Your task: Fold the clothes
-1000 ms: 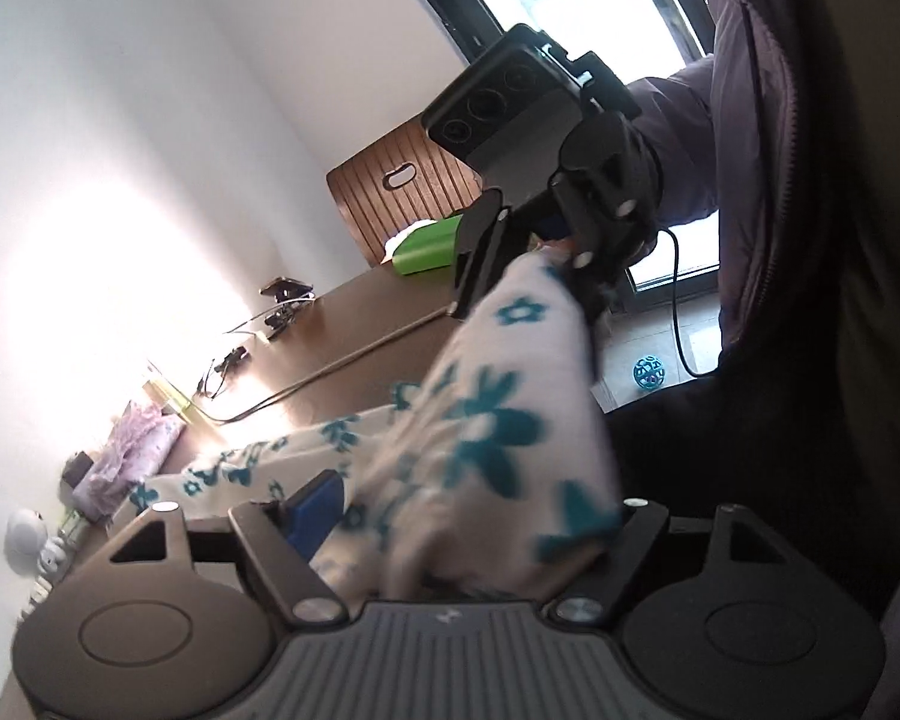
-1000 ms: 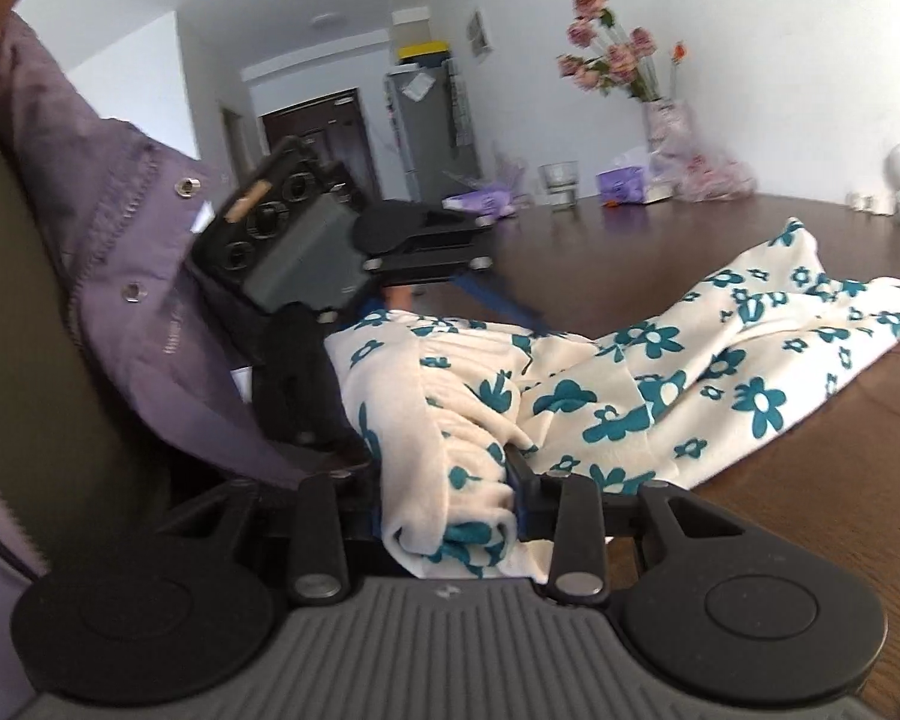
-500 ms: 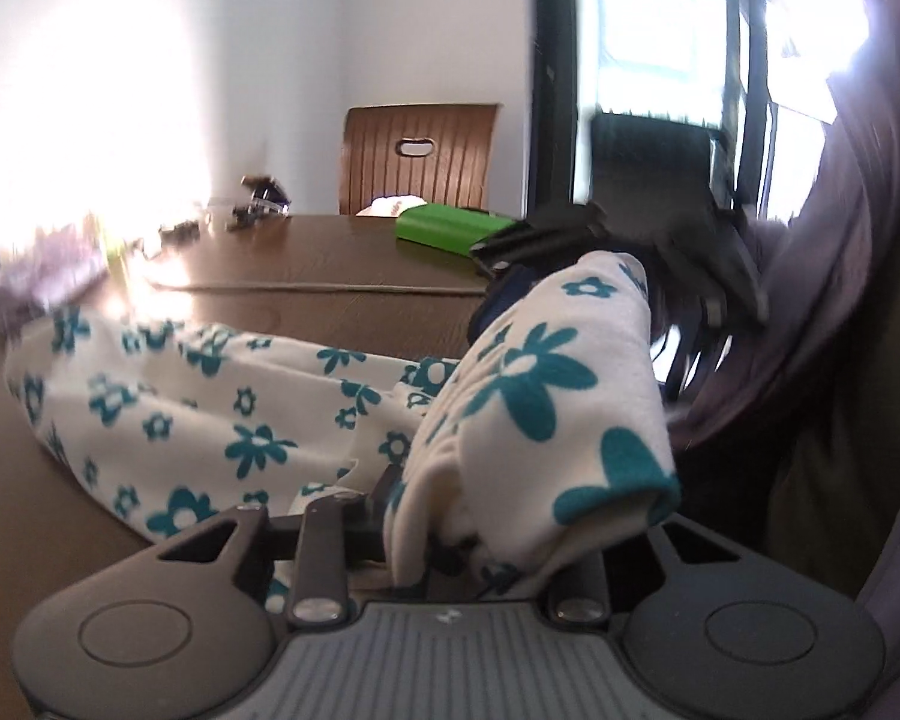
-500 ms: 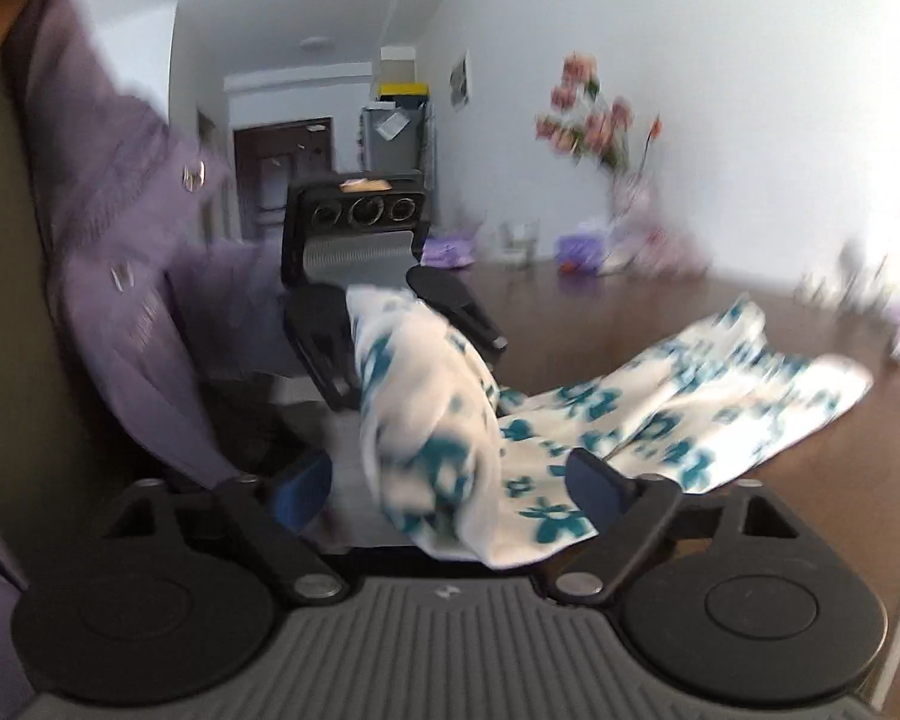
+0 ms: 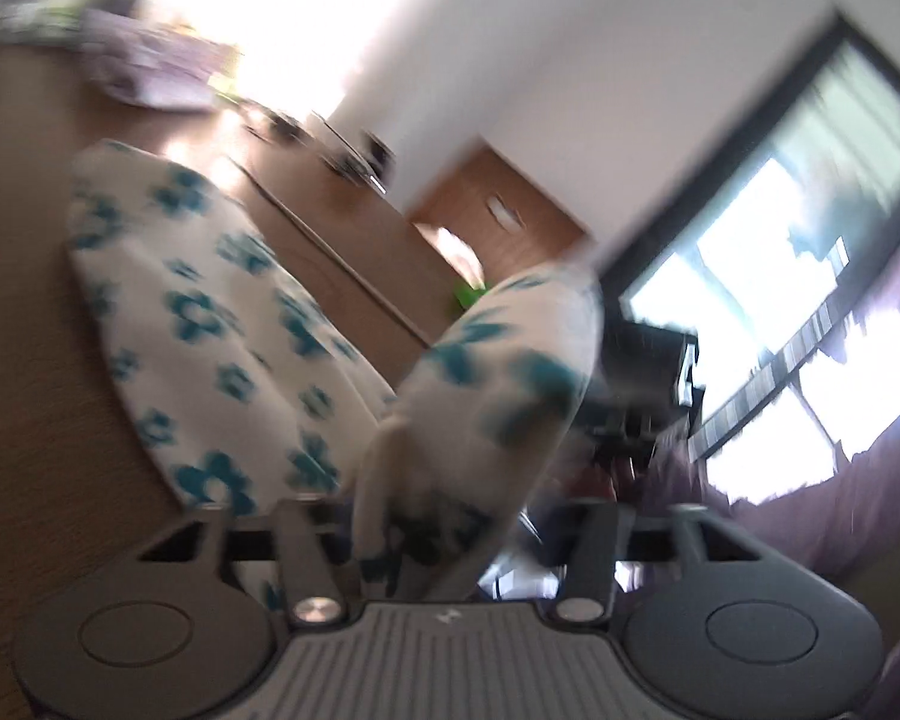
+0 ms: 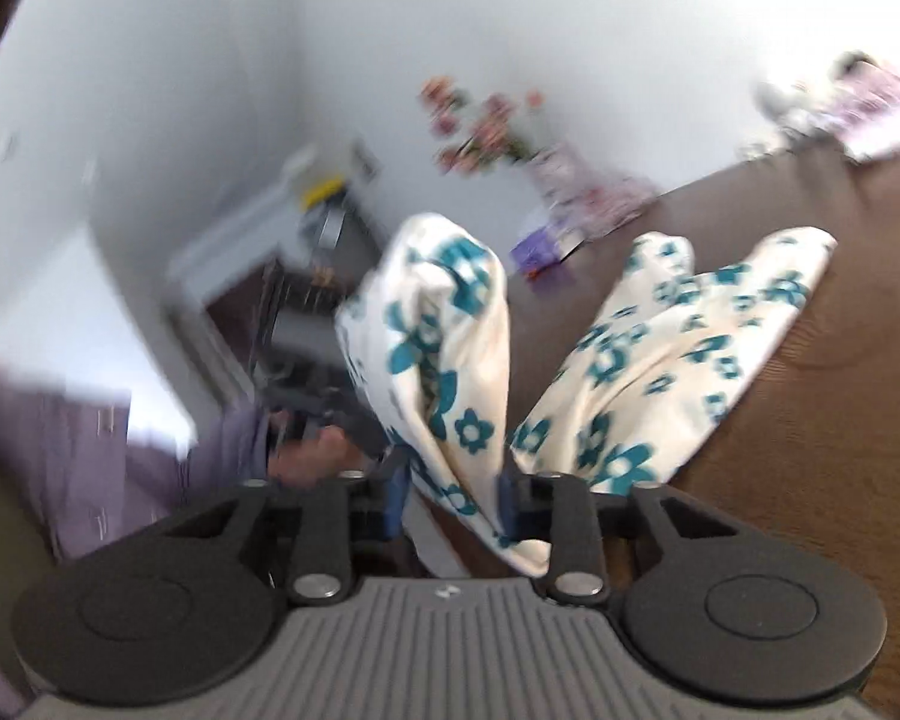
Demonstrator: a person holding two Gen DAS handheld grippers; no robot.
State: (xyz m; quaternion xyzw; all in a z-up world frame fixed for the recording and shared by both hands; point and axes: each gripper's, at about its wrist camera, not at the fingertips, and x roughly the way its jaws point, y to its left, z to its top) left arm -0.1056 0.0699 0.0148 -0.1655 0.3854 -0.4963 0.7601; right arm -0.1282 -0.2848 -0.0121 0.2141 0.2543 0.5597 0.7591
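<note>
Brown wood fills the lower part of both views: a long table (image 6: 840,420) set against a white wall, with a vase of pink flowers (image 6: 486,126) at the far end and a window (image 5: 768,276) behind the person's purple sleeve (image 6: 150,456).

The floral garment (image 6: 678,354), cream with teal flowers, is found half on the table and half in the air. Its far part lies spread on the wood, while the near edge is lifted and bunched between the two tools.

In the right wrist view, the right gripper (image 6: 453,495) is seen narrowing, with a hanging fold of the cloth between its blue pads; half a second ago its jaws stood wide around that same fold, so a fresh grip is being taken. In the left wrist view, the left gripper (image 5: 450,531) is seen widening, cloth draped across one side of its gap; a moment earlier it was pinched much tighter on the fabric. Both pictures are now tilted and smeared where they were level before, so a strong roll of both wrists is indicated.

The change is judged to be a regrasp of the raised edge, hand to hand, ahead of the edge being carried over the flat part. The fold itself is not yet laid.
</note>
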